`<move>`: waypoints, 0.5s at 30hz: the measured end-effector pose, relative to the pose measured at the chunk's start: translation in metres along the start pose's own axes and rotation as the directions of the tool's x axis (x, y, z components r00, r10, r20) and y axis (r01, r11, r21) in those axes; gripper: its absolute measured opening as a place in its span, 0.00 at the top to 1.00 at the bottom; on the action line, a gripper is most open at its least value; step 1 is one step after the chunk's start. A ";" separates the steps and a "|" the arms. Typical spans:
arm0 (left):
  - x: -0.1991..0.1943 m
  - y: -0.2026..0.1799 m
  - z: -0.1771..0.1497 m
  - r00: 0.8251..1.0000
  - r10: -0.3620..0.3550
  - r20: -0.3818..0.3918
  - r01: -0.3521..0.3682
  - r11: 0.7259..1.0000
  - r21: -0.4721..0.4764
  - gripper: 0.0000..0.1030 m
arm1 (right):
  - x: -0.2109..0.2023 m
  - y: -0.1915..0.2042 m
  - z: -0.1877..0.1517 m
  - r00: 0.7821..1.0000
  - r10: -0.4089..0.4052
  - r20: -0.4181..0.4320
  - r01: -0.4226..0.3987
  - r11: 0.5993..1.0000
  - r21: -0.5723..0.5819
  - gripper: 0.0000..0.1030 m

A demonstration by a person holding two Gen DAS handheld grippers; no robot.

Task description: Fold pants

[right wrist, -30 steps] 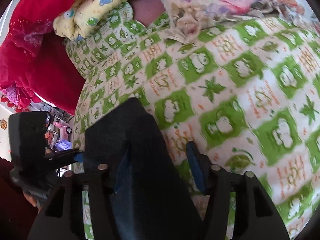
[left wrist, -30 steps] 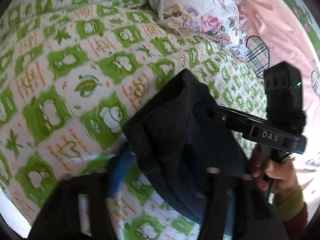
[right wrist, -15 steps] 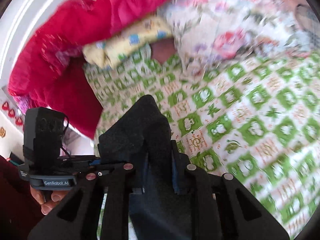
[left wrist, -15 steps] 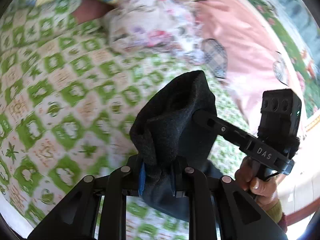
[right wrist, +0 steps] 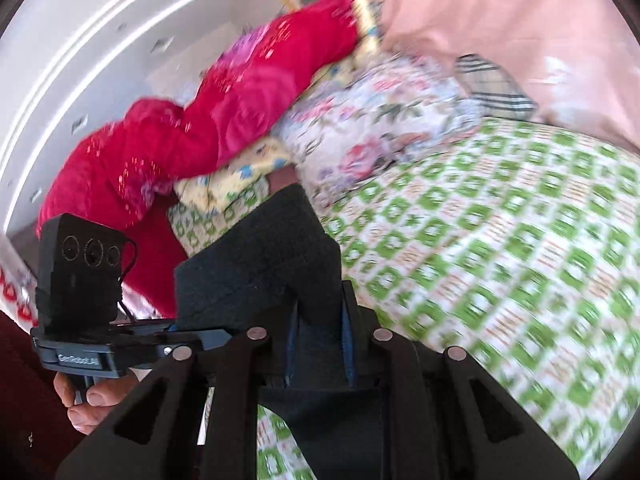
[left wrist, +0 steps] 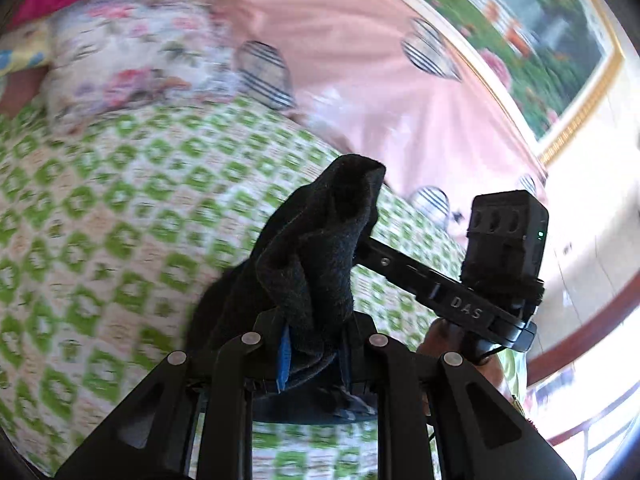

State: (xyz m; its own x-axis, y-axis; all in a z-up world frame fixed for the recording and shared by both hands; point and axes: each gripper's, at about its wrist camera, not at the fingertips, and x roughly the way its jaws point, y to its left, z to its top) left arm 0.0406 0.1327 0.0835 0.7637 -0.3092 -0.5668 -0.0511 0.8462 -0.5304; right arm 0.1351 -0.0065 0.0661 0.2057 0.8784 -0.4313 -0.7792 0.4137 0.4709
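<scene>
— Both grippers have the pants (left wrist: 316,256), lifted clear of the green quilt (left wrist: 120,216)?

— Yes. On the left, the left gripper (left wrist: 314,354) has its jaws narrowed onto a bunched dark fold. To its right, the right gripper (right wrist: 318,346) is clamped on another fold of the same cloth (blue pads (right wrist: 349,344) just showing).

— And further right?

— Floral pillow (right wrist: 380,120), then a pink sheet (right wrist: 520,24).
</scene>
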 end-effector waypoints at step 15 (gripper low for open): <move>0.082 -0.092 -0.060 0.987 -0.017 -0.161 0.047 0.982 0.185 0.82 | -0.095 -0.069 -0.084 0.984 -0.094 0.149 0.062 0.976 0.207 0.80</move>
State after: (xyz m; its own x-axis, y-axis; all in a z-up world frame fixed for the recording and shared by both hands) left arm 0.0699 0.0039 0.0478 0.6512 -0.3889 -0.6517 0.1049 0.8966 -0.4302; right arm 0.1196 -0.1384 0.0093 0.3641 0.8613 -0.3545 -0.6256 0.5081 0.5920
